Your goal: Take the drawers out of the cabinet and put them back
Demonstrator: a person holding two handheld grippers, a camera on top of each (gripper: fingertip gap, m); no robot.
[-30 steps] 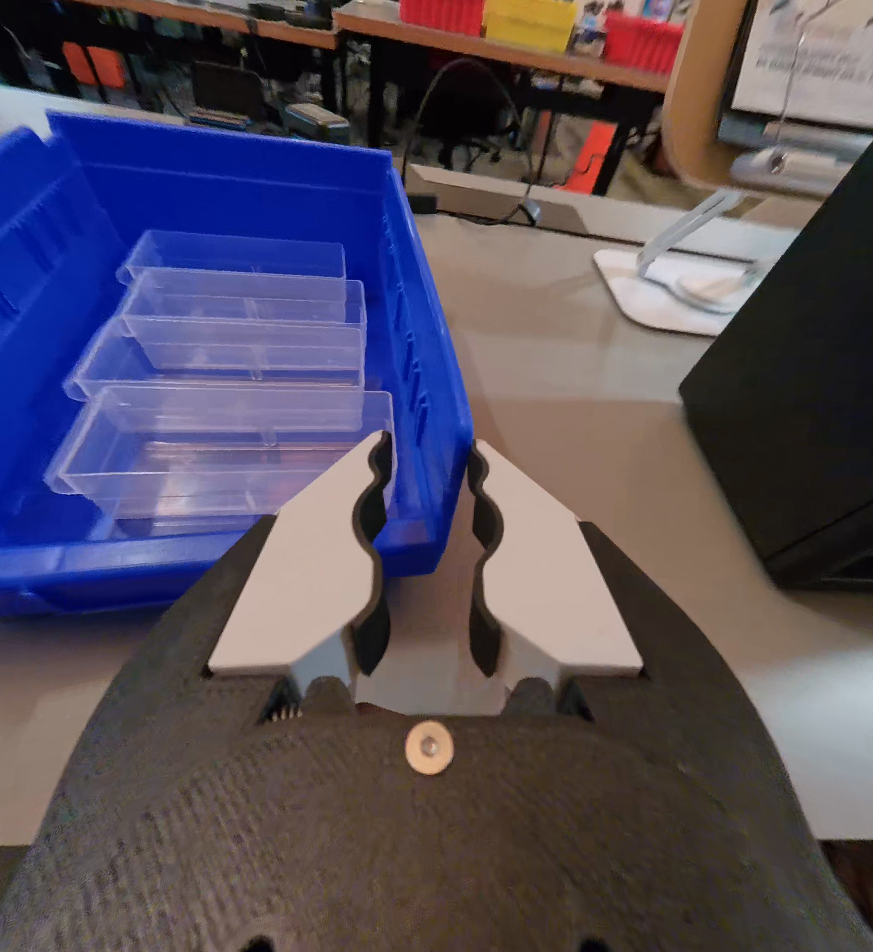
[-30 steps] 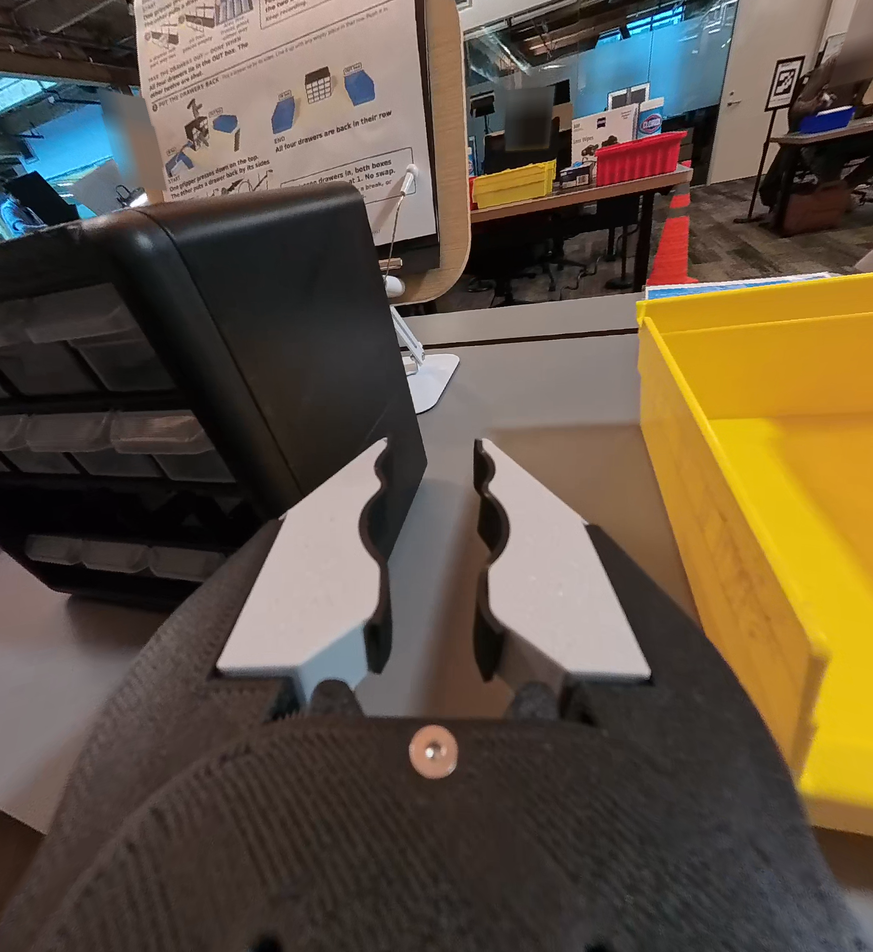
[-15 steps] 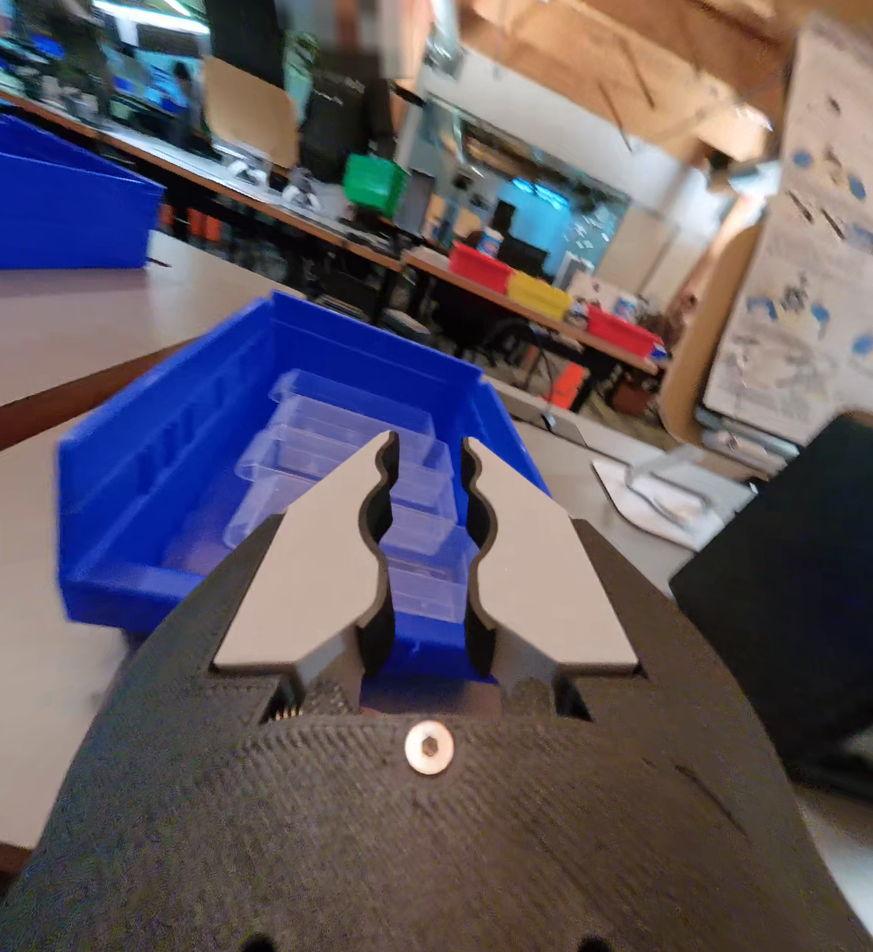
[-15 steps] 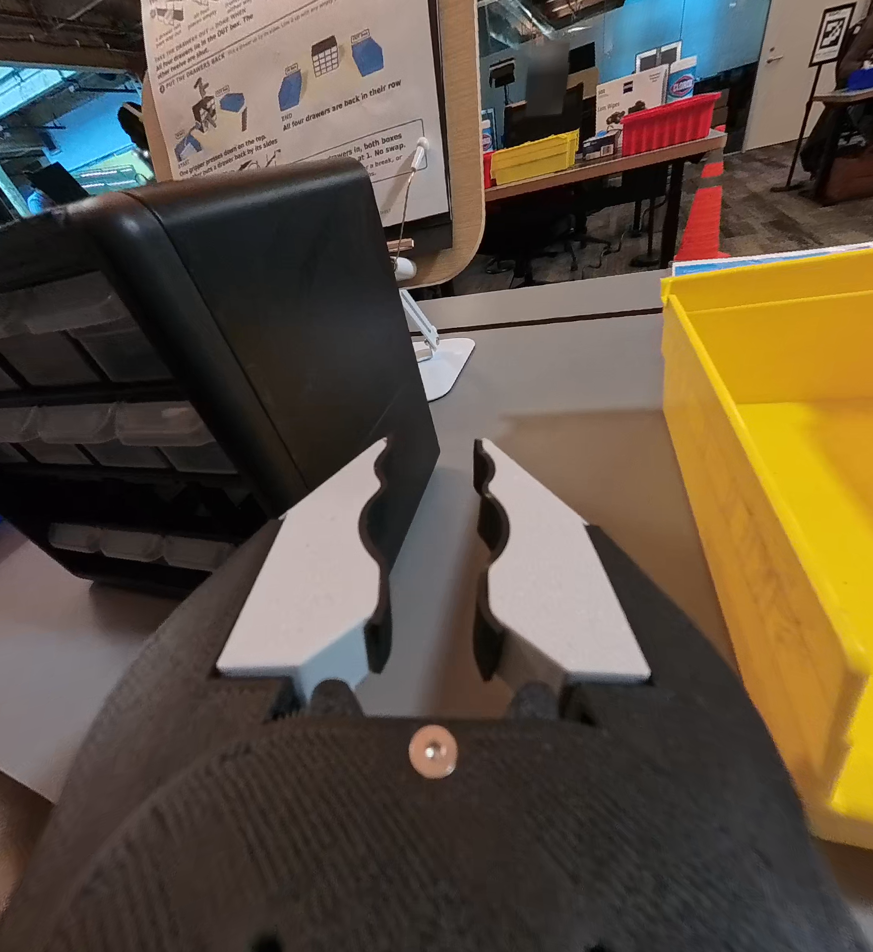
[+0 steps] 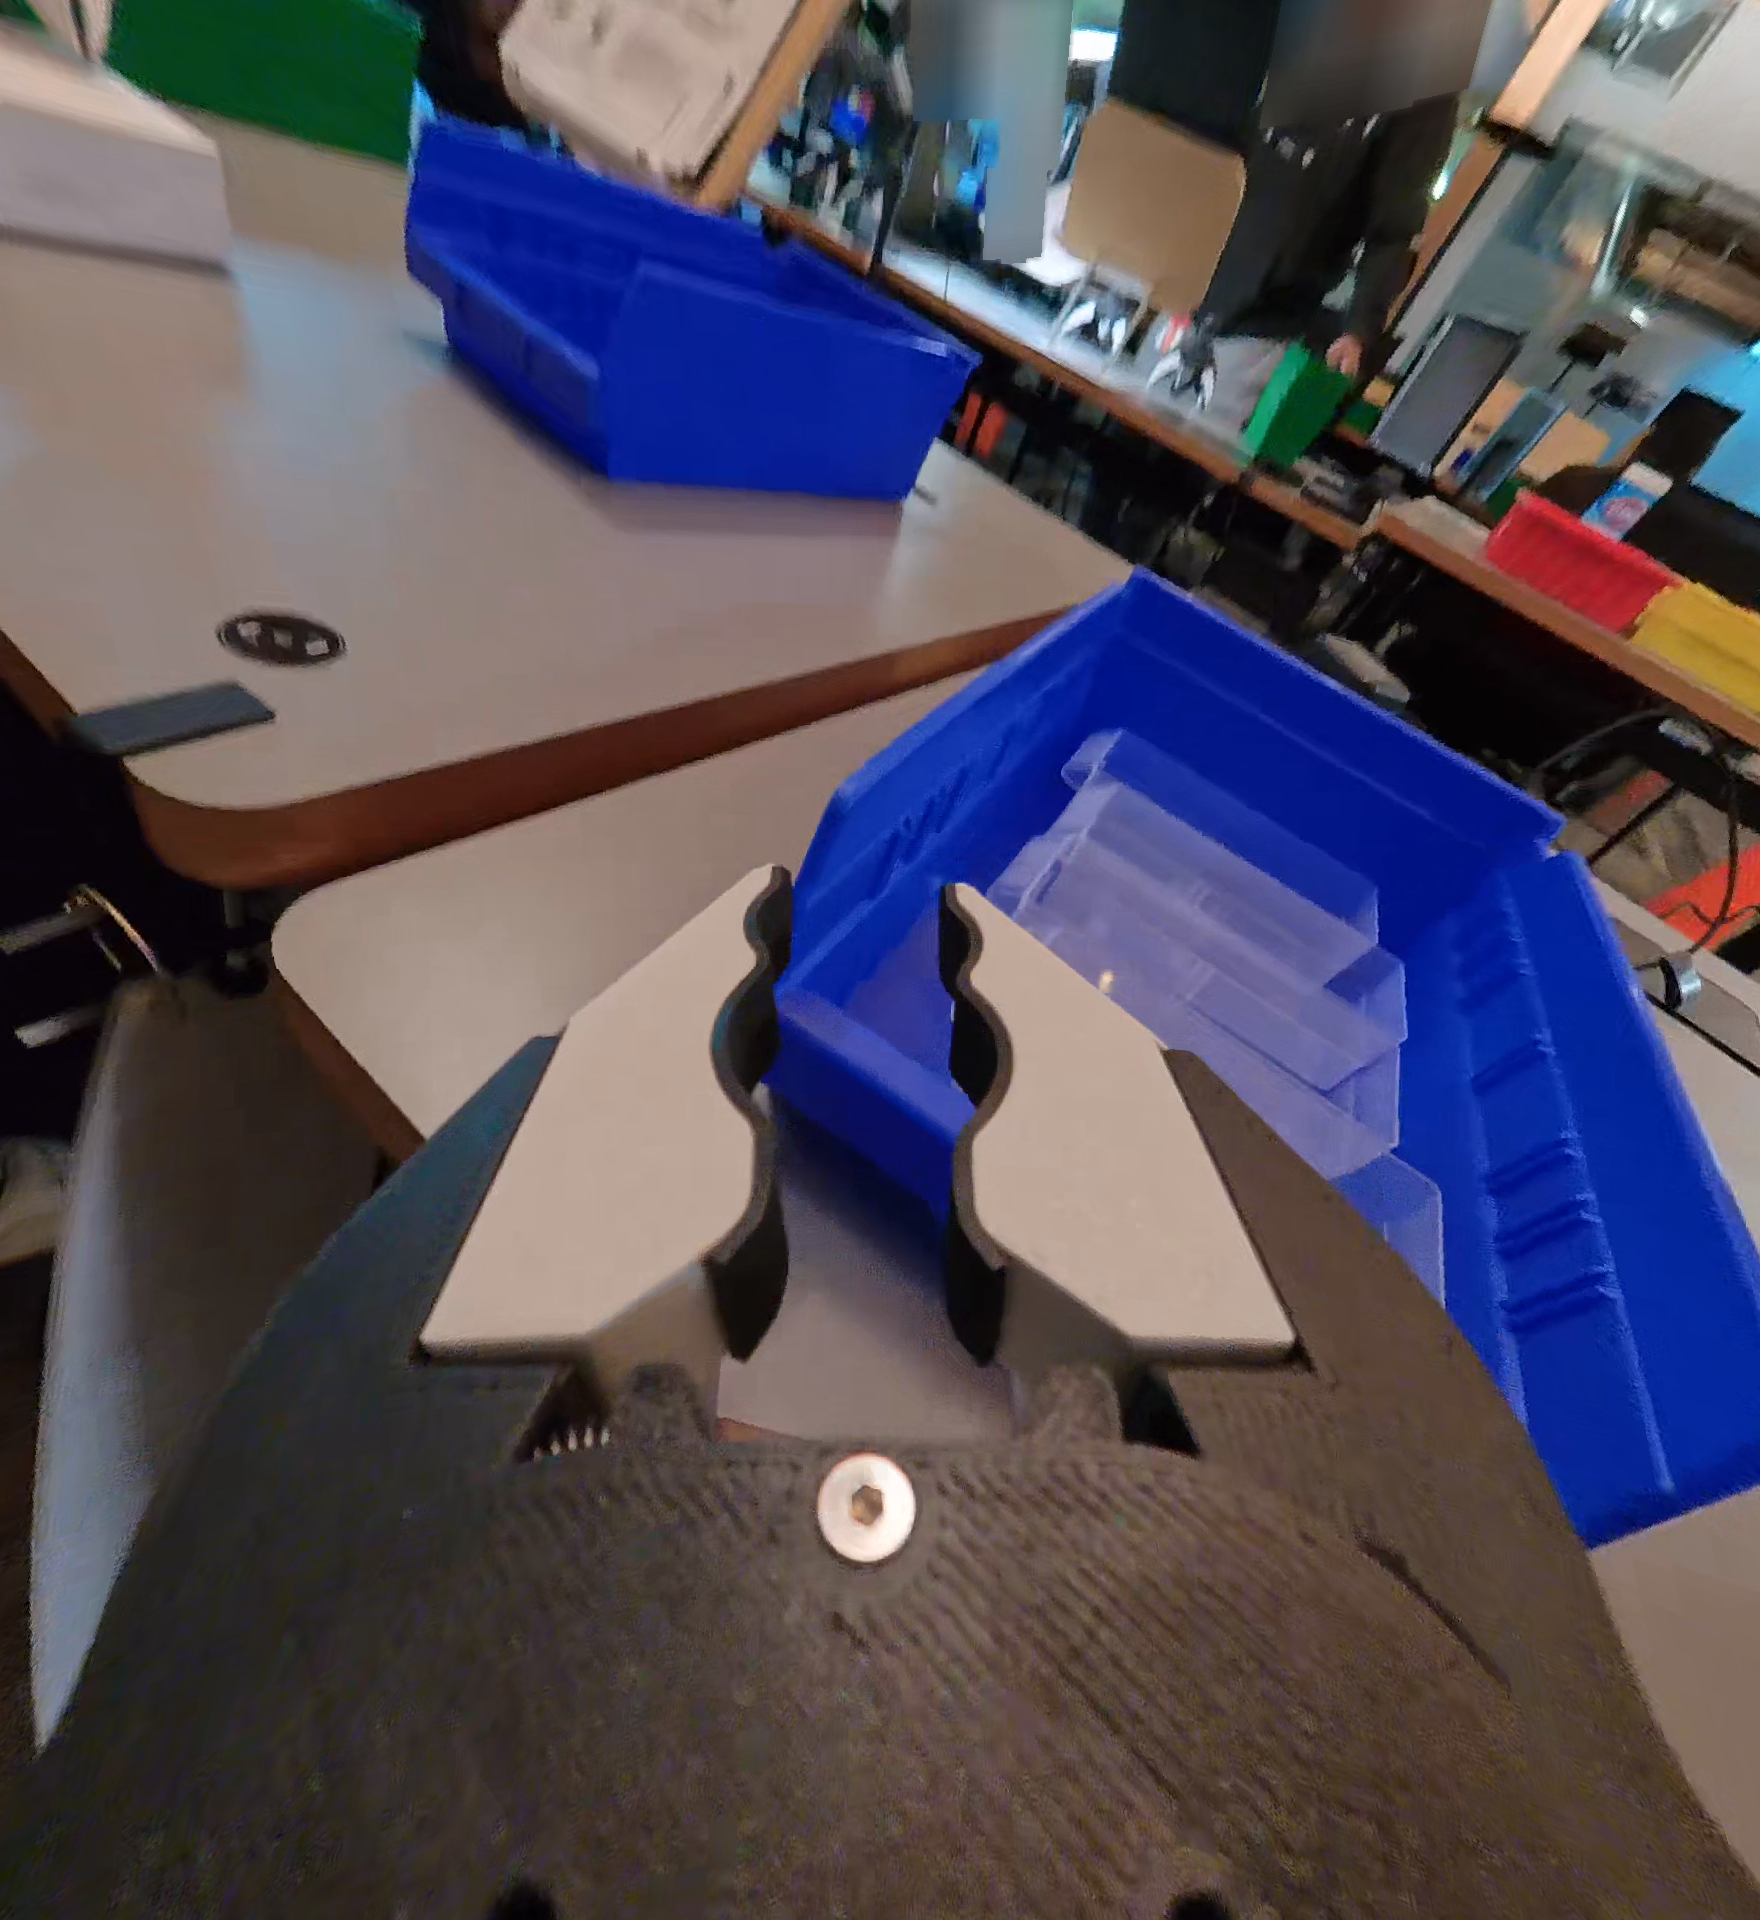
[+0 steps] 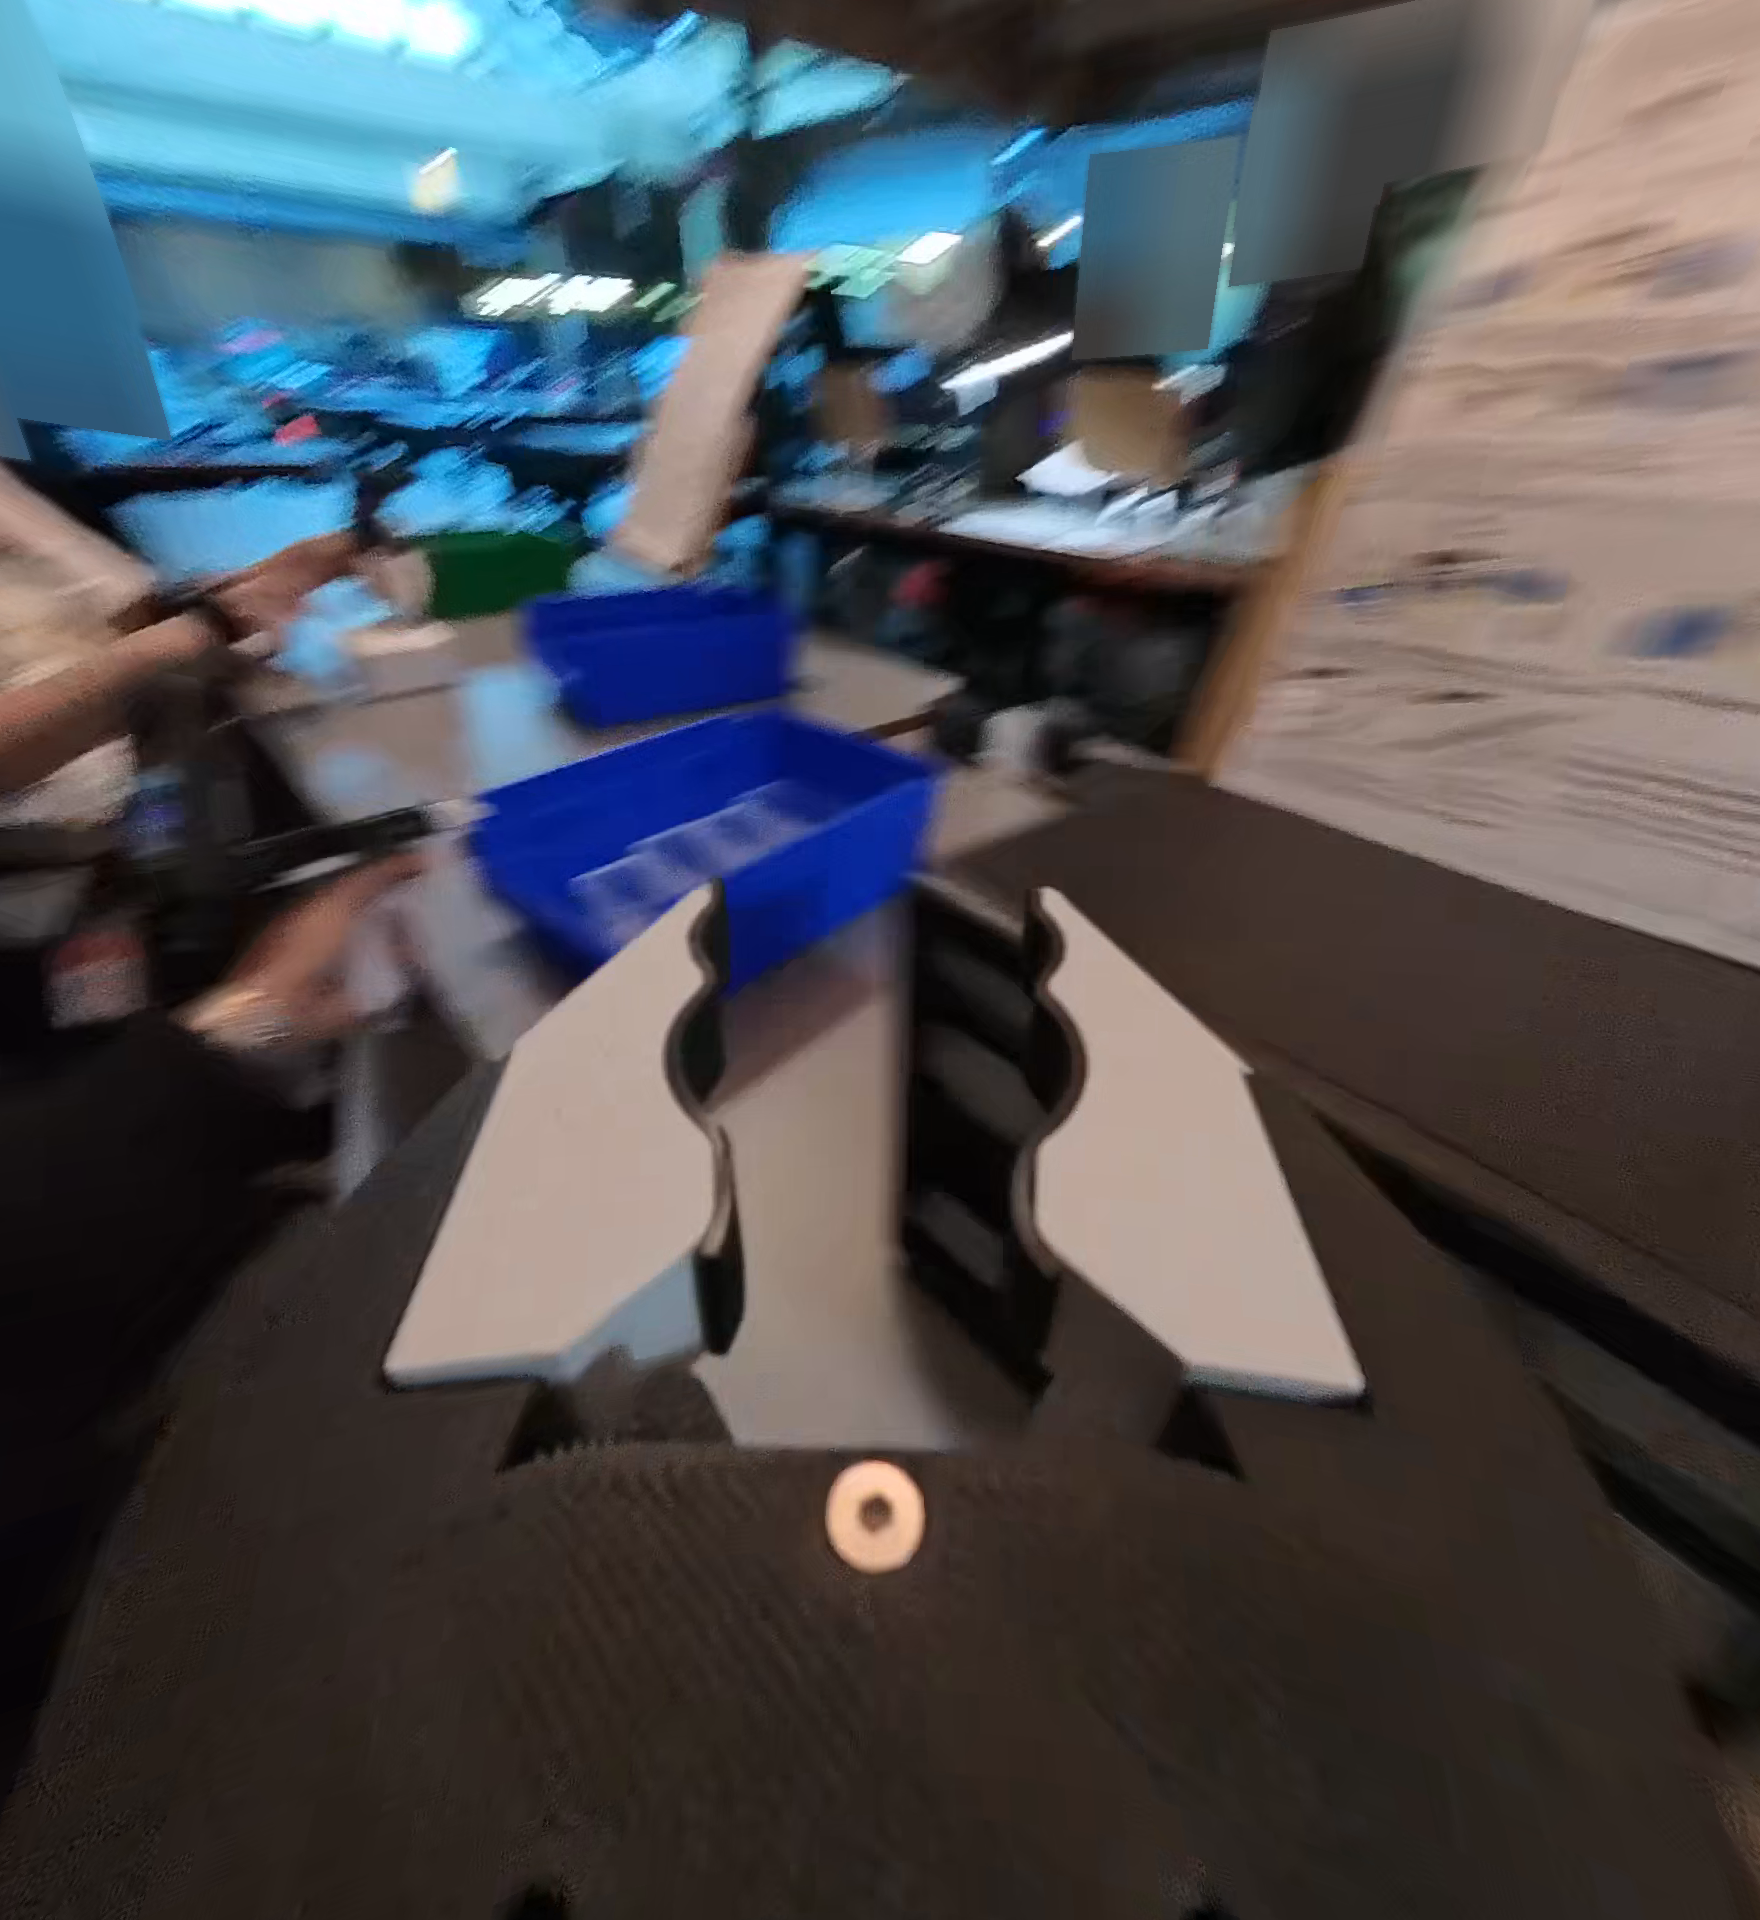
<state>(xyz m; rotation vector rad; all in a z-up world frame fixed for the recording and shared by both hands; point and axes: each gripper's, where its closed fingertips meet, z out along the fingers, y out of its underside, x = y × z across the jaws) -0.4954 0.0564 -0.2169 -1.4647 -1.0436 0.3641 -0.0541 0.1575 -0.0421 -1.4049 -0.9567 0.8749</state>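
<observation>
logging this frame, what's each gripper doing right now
Left gripper: open, empty, near the blue plastic bin.
Right gripper: open, empty.

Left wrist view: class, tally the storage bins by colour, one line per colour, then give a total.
Blue bins: 2 (near one holding clear drawers, far one)
Red bins: 1
Yellow bins: 1
Green bins: 1
Total: 5

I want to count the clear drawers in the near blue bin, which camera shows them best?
The left wrist view: the clear drawers lie sharp and close inside the near blue bin. The right wrist view is motion-blurred, showing them only as pale streaks farther off.
</observation>
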